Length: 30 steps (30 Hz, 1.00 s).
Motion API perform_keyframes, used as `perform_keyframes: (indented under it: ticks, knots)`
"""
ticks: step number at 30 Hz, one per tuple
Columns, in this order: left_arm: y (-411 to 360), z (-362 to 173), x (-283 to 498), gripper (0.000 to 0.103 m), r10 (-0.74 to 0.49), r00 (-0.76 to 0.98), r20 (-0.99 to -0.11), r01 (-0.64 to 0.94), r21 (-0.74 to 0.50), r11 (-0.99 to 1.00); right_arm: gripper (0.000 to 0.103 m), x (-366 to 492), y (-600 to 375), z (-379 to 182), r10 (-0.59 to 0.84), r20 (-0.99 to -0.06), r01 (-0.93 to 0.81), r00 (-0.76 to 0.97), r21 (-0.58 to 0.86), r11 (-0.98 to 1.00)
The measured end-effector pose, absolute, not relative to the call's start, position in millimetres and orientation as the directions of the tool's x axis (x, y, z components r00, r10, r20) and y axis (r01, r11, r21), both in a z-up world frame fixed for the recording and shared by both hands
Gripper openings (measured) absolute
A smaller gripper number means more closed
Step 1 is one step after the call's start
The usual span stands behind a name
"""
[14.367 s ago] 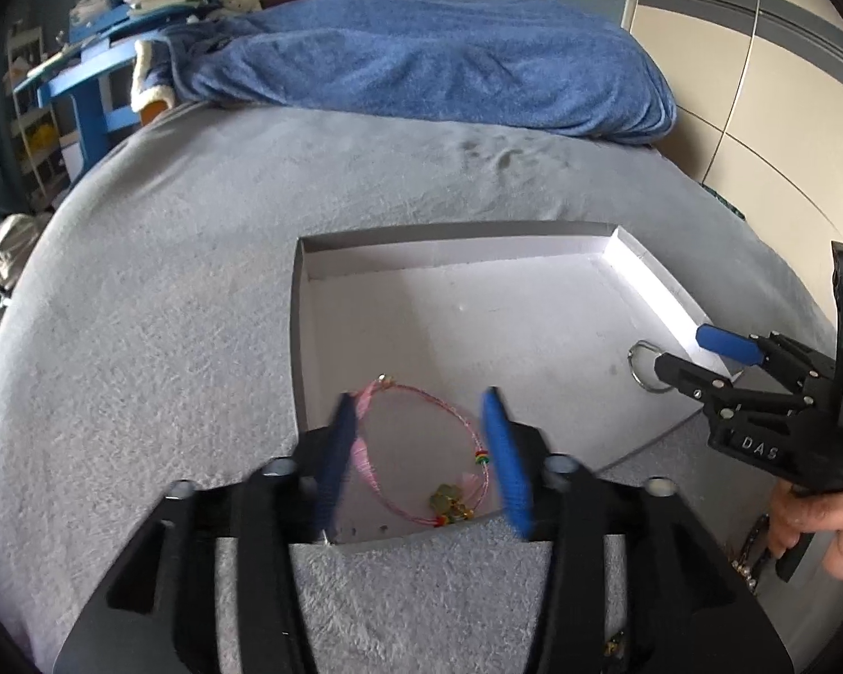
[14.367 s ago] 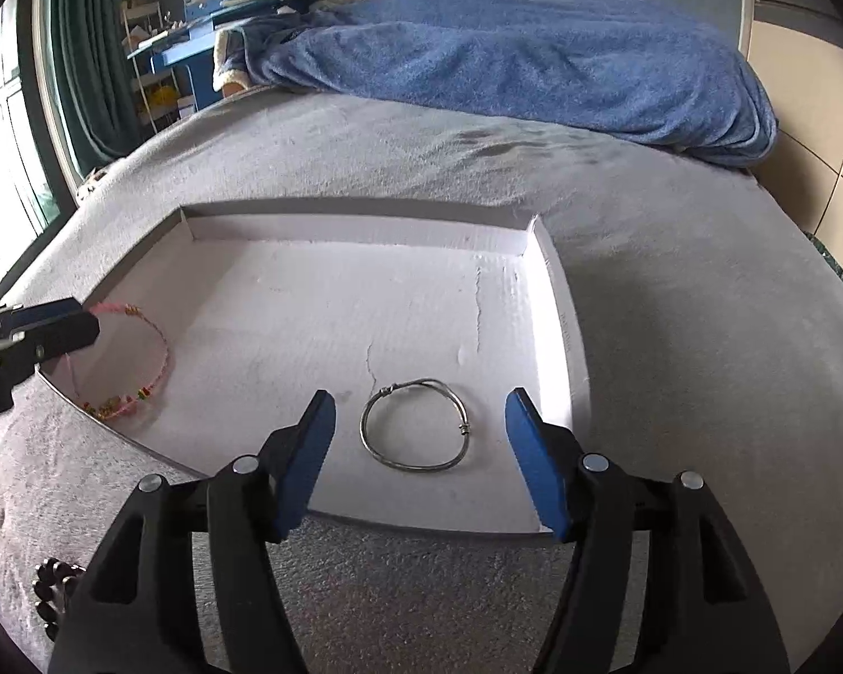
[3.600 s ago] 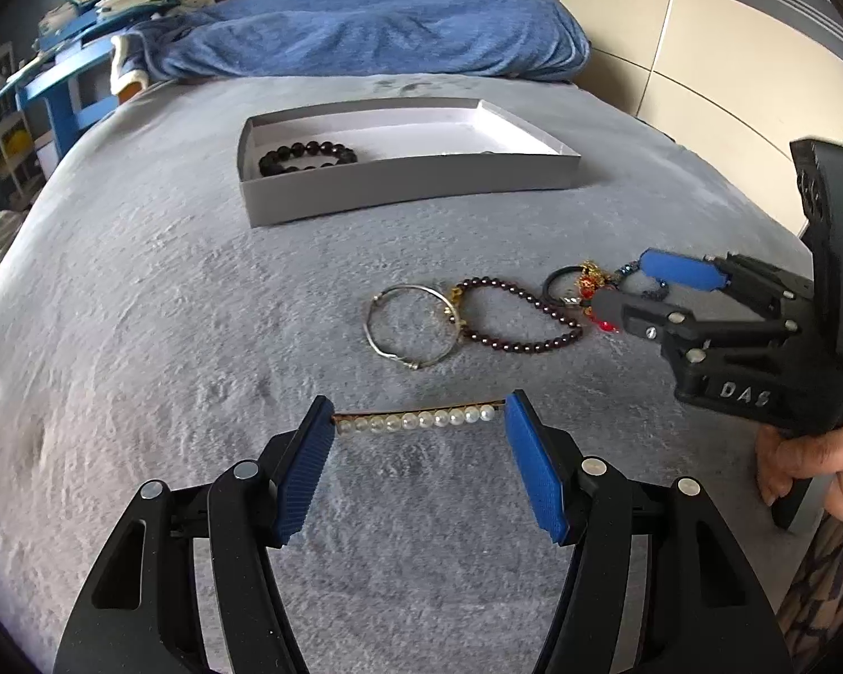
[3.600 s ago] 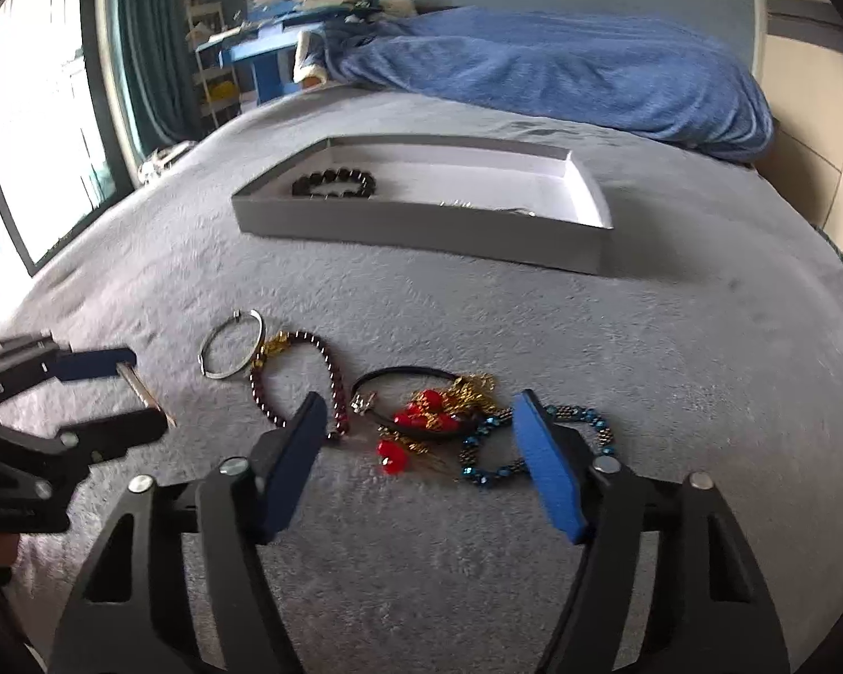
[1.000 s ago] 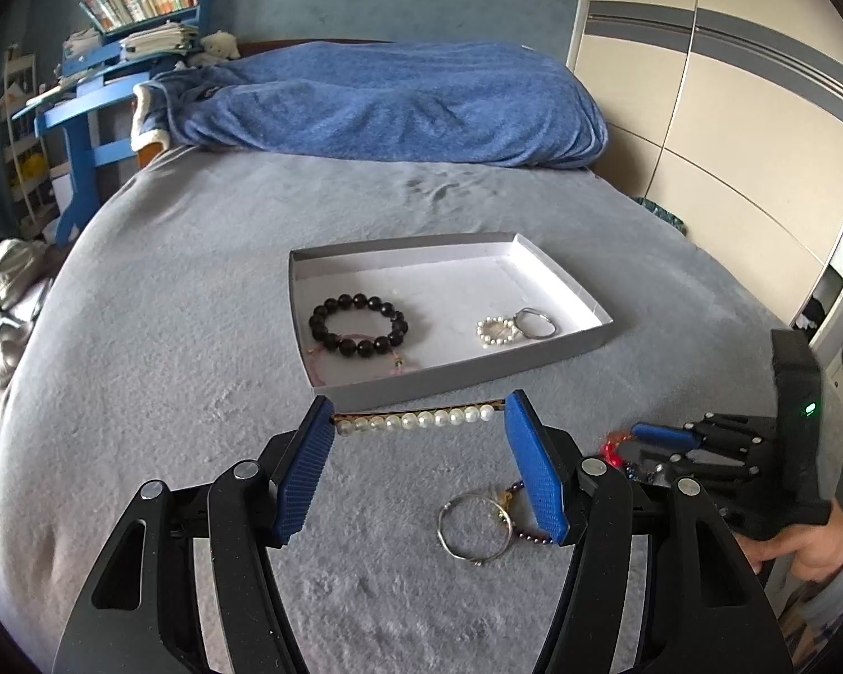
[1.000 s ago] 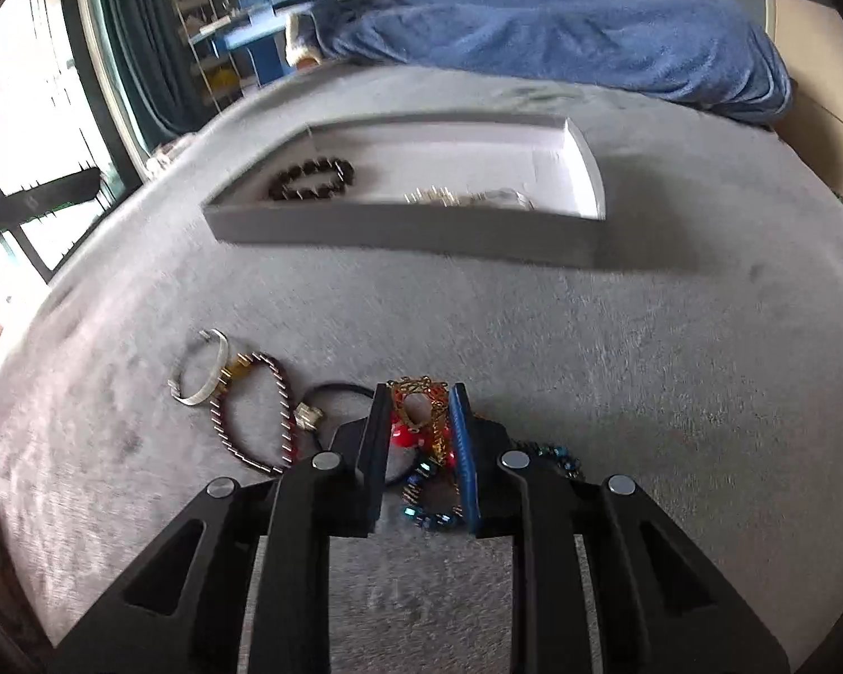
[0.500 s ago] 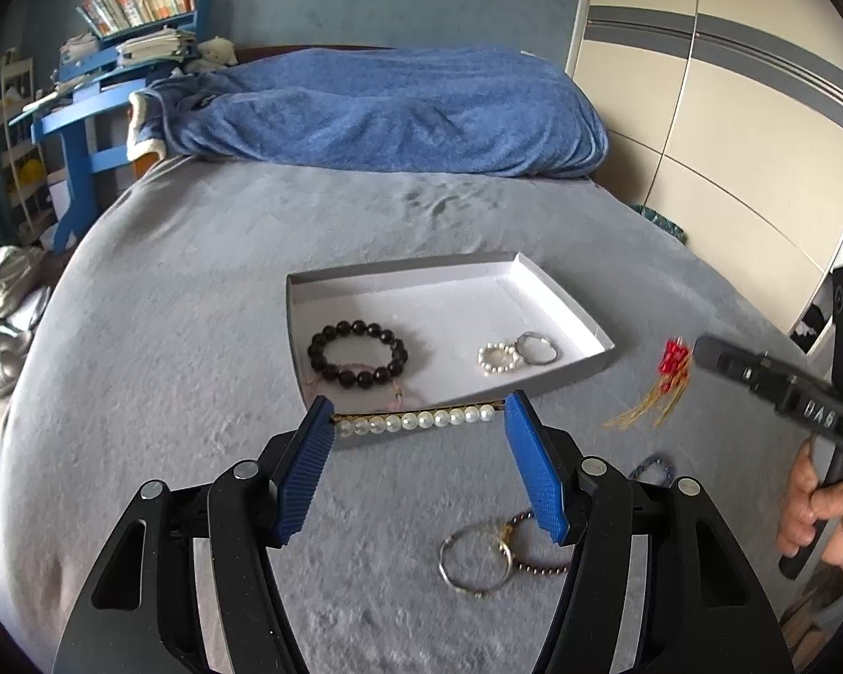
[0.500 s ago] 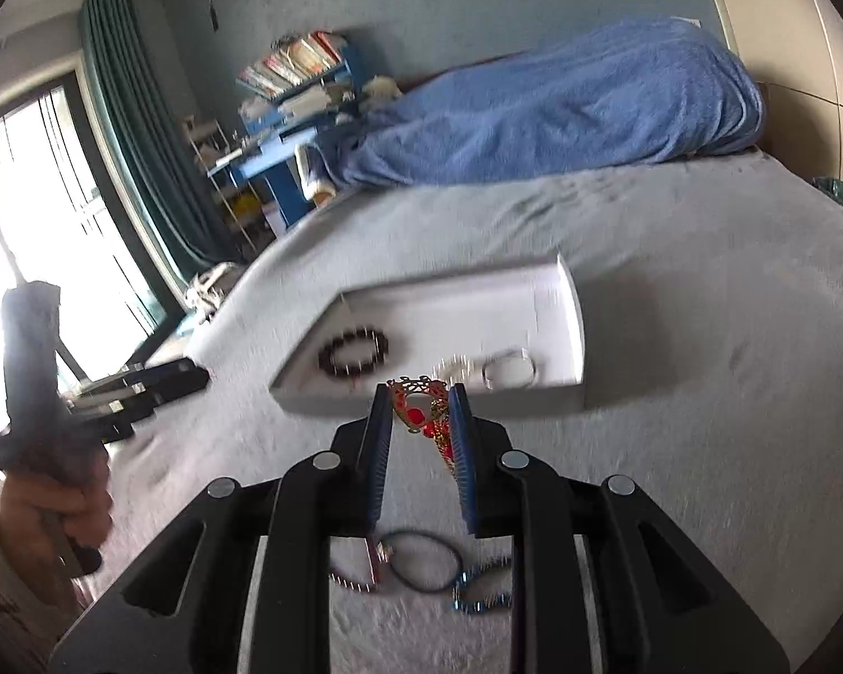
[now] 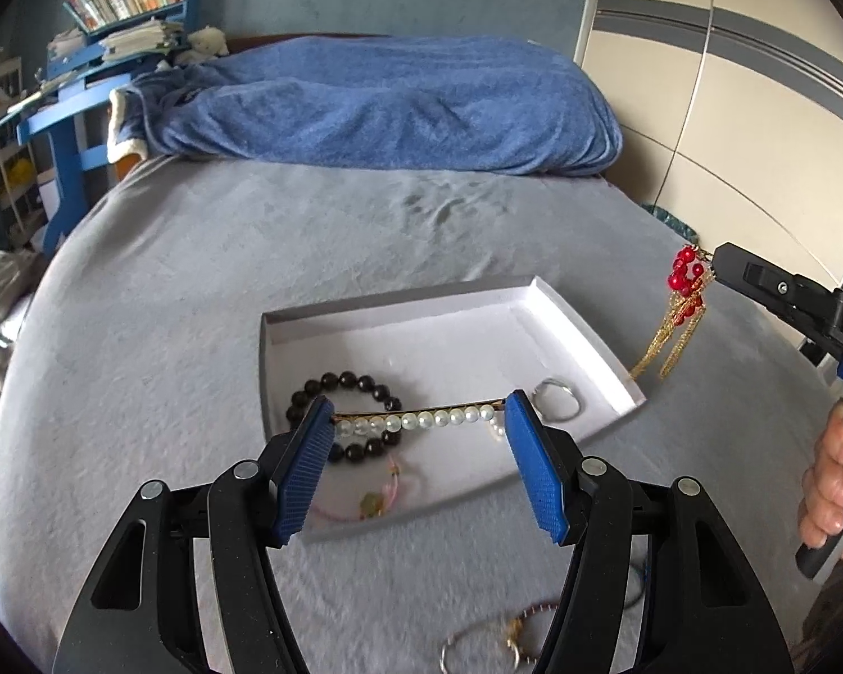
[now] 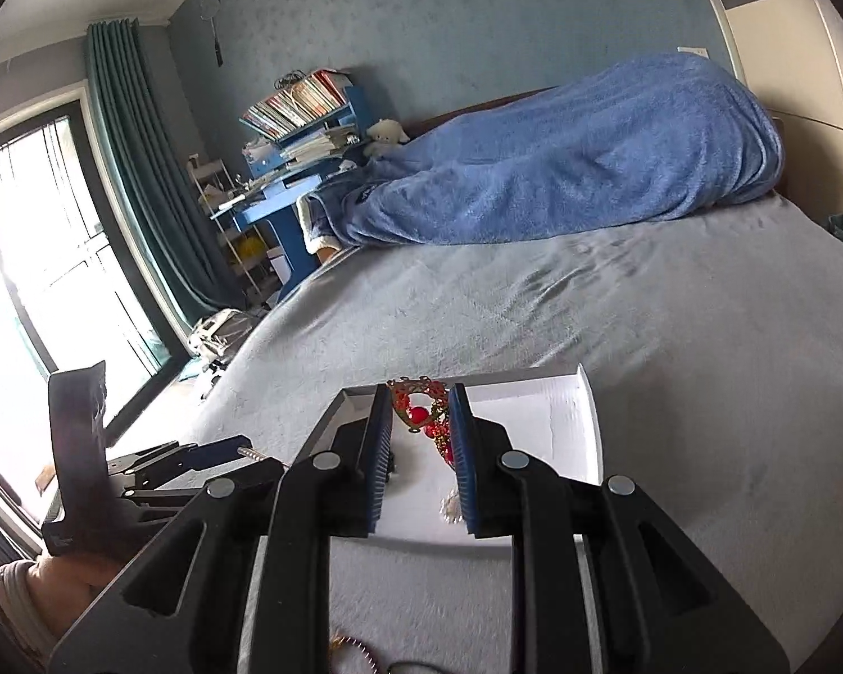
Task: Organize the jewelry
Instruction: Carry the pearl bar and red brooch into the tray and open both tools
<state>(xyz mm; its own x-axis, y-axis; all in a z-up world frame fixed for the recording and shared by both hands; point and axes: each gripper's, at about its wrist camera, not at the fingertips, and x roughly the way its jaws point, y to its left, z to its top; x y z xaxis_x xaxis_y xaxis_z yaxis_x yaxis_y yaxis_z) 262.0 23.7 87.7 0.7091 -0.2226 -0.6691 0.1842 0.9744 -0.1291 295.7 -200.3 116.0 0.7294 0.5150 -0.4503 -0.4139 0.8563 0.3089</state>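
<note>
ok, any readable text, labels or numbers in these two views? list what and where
"D": white letter on the side of the right gripper, cut off by the frame edge in the left wrist view.
Book spines on the blue shelf: too small to read.
Nothing else legible in either view.

Your left gripper (image 9: pixel 418 421) black with ribbed blue pads, white pearls on a gold bar (image 9: pixel 416 418), your right gripper (image 10: pixel 421 427) on red beads with gold chains (image 9: pixel 681 303), white tray (image 9: pixel 584 331), glossy black bead bracelet (image 9: pixel 359 385), grey bedspread (image 9: pixel 196 281), blue blanket (image 9: pixel 388 106).
</note>
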Motion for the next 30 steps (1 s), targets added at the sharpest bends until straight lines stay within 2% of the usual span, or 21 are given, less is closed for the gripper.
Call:
perform_keyframes:
  ticks: [14, 25, 27, 30]
  knots:
    - [-19, 36, 322, 0.064, -0.202, 0.639, -0.743, 0.228, -0.068, 0.971, 0.021, 389, -191, 50, 0.432, -0.589, -0.328, 0.683, 0.281, 0.902]
    - [-33, -2, 324, 0.064, -0.164, 0.571, -0.804, 0.273, -0.002, 0.962, 0.021, 407, -164, -14, 0.342, -0.725, -0.319, 0.598, 0.176, 0.931]
    - [-35, -2, 322, 0.066, -0.159, 0.577, -0.801, 0.277, 0.009, 0.961, 0.024, 405, -162, -19, 0.328, -0.732, -0.328, 0.597, 0.15, 0.933]
    - [-38, 2, 318, 0.078, -0.143, 0.602, -0.786, 0.287, 0.046, 0.957, 0.04, 401, -164, -17, 0.331, -0.732, -0.332, 0.596, 0.15, 0.931]
